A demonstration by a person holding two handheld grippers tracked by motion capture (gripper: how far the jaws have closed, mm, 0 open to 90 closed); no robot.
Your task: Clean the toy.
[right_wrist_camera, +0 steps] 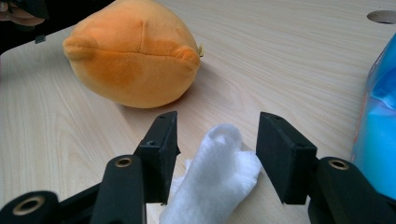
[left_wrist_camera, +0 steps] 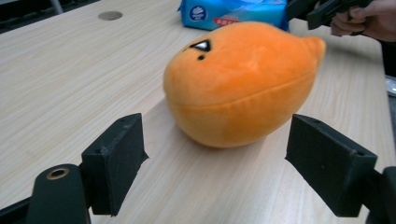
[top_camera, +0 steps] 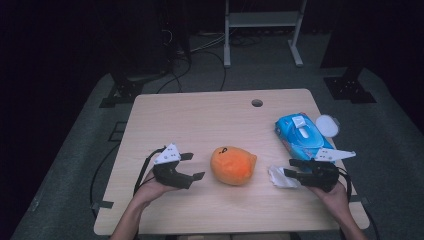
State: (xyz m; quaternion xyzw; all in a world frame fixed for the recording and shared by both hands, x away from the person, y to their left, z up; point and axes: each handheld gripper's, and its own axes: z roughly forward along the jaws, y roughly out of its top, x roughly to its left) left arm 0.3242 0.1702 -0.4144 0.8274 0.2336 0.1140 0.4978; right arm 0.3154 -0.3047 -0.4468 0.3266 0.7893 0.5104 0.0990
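Observation:
An orange plush toy [top_camera: 232, 165] lies in the middle of the wooden table [top_camera: 200, 115]. My left gripper [top_camera: 197, 166] sits just left of it, open. In the left gripper view the plush [left_wrist_camera: 238, 84] lies a little beyond the spread jaws of that gripper [left_wrist_camera: 222, 172], with nothing between them. My right gripper [top_camera: 288, 167] rests at the right, pointing left, open around a crumpled white wipe [top_camera: 279, 176]. In the right gripper view the wipe [right_wrist_camera: 217, 172] lies on the table between the jaws of that gripper [right_wrist_camera: 217, 149], with a gap on its left side and the plush [right_wrist_camera: 133, 56] farther off.
A blue pack of wet wipes [top_camera: 301, 135] lies behind the right gripper, with a round white lid [top_camera: 327, 125] at the table's right edge. A cable hole [top_camera: 257, 103] is at the far side. Dark stands and a white frame stand on the floor beyond.

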